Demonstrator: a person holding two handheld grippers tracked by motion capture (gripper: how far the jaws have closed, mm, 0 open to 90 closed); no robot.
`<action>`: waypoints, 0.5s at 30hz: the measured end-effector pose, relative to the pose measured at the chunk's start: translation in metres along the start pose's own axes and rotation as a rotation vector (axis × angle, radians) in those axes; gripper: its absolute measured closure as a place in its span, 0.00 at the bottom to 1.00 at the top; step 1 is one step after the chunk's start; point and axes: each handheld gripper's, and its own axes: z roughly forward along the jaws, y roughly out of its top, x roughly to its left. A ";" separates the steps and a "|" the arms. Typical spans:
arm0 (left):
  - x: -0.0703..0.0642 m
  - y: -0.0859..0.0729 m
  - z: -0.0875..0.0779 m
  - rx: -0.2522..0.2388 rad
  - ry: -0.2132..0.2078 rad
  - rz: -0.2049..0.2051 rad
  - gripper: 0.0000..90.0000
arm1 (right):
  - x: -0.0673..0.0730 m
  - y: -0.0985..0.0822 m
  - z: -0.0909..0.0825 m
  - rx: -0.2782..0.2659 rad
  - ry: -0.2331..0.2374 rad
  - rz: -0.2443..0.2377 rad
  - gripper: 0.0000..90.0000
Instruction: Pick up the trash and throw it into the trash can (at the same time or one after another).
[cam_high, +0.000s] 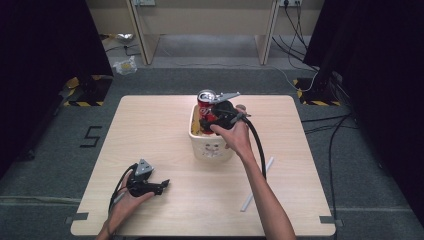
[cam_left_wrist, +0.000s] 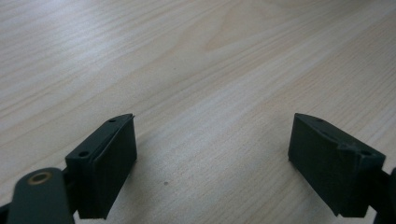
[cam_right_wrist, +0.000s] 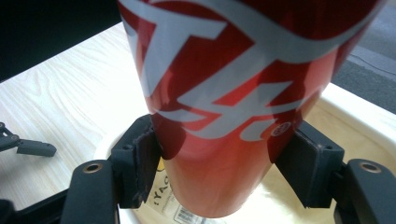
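Fingers of the right gripper (cam_right_wrist: 219, 172) are clamped on a red can (cam_right_wrist: 233, 102), one black pad (cam_right_wrist: 140, 163) pressed to each side of its lower body, white lettering curving across the metal just above them. Can stands roughly upright between the pads, its base down inside a white tub (cam_right_wrist: 369, 116); rim of the tub curves behind and to both sides of the fingers. Below the fingertips, on the tub's floor, a printed label or packet shows partly, too cut off to read. From the high view, the same right gripper (cam_high: 212, 120) sits over the white tub (cam_high: 212, 150) near the middle of the wooden table (cam_high: 150, 130), the person's right hand (cam_high: 235, 137) wrapped round its body and a black cable trailing back along the forearm; the can's (cam_high: 205, 100) silver top rises just beyond the gripper. Left gripper (cam_left_wrist: 212, 163): fingers spread wide, nothing between them, bare wood grain under and ahead of the pads (cam_left_wrist: 114, 163). It lies low over the table, near the person's edge, well apart from the tub; in the high view the left gripper (cam_high: 162, 186) rests in the left hand (cam_high: 127, 202), jaws pointing toward the table's middle. A thin white stick (cam_high: 257, 185) lies on the wood just beside the right forearm, between the tub and the near edge, touching neither gripper.
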 end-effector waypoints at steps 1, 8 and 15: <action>0.000 0.000 0.000 0.000 0.000 0.000 0.16 | 0.001 0.000 0.002 0.005 0.003 -0.006 0.38; 0.000 0.000 0.000 0.000 0.000 0.000 0.16 | 0.007 0.001 0.012 0.026 0.024 0.003 0.38; 0.000 0.000 0.000 0.002 -0.001 -0.001 0.16 | 0.011 0.001 0.021 0.050 0.048 -0.001 0.38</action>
